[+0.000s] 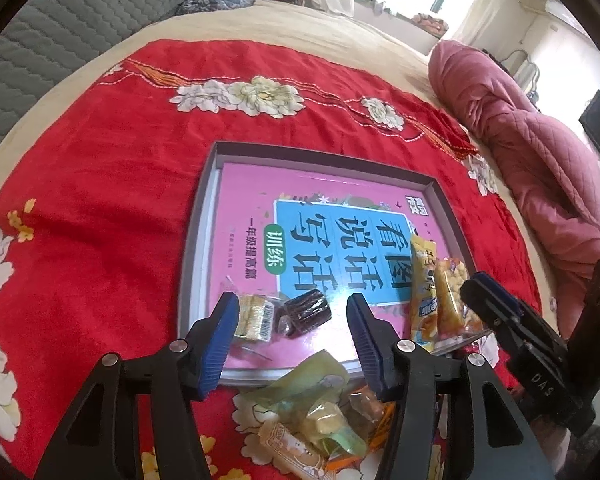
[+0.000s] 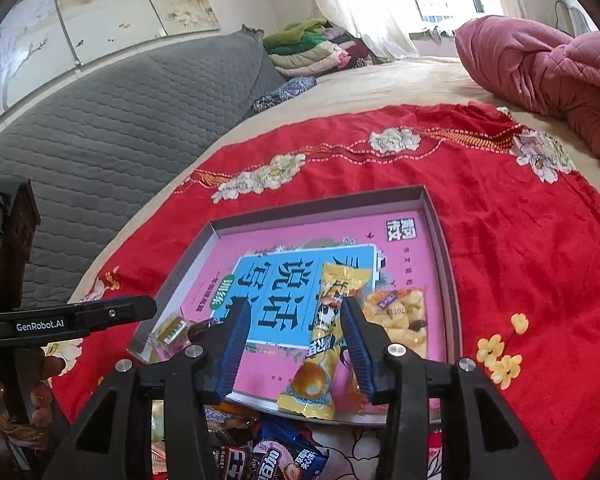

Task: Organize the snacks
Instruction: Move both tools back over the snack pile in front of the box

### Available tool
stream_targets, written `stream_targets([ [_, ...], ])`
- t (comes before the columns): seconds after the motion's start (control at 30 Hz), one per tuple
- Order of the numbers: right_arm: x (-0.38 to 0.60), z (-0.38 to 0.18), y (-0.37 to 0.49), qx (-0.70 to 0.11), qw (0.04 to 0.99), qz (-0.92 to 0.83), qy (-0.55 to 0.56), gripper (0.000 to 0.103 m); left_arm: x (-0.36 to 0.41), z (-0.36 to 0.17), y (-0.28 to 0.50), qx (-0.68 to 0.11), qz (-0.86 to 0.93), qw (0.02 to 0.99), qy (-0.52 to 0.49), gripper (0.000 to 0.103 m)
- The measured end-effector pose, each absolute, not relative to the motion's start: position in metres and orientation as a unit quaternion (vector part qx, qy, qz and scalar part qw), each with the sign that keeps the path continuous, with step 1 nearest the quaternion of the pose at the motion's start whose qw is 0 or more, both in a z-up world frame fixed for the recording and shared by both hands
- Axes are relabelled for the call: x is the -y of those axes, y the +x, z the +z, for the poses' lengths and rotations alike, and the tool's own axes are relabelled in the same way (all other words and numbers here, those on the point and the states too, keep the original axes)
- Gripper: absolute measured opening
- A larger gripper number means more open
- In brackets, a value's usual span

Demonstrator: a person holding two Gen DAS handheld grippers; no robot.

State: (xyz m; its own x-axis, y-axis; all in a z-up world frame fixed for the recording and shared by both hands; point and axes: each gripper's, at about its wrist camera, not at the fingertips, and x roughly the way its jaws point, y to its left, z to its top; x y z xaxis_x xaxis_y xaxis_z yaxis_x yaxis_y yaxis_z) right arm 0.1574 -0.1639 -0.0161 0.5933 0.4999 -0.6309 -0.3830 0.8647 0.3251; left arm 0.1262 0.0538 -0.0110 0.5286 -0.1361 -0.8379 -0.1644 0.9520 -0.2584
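A long yellow snack packet (image 2: 323, 340), printed with a round bun, is seen lying in the grey tray (image 2: 440, 216), its long axis running away from the right gripper (image 2: 296, 344). Both grippers' fingers are spread apart, the left gripper (image 1: 292, 340) holding nothing.

The left gripper (image 1: 292, 320) hangs low with its two blue-padded fingers (image 1: 220, 332) spread wide apart and nothing between them. The right gripper (image 2: 296, 336) sits just beside it, fingers (image 2: 358, 344) spread wide too. A bare hand (image 2: 40, 384) wraps around the left gripper's handle, thumb and fingertips showing.
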Motion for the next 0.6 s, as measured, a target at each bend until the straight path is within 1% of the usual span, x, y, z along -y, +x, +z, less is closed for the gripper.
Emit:
stream_targets([
  [0.2,0.168,-0.009,0.155,-0.364,0.895,0.246,0.078,0.052,-0.059,-0.008,0.118,-0.485,0.013,0.860,-0.156,0.058],
  [0.53,0.173,0.003,0.147,-0.342,0.905,0.244,0.070,0.053,-0.065,-0.004,0.105,-0.484,0.019,0.861,-0.157,0.058],
  [0.6,0.175,0.005,0.145,-0.338,0.907,0.241,0.066,0.056,-0.066,-0.003,0.103,-0.484,0.019,0.861,-0.159,0.058],
])
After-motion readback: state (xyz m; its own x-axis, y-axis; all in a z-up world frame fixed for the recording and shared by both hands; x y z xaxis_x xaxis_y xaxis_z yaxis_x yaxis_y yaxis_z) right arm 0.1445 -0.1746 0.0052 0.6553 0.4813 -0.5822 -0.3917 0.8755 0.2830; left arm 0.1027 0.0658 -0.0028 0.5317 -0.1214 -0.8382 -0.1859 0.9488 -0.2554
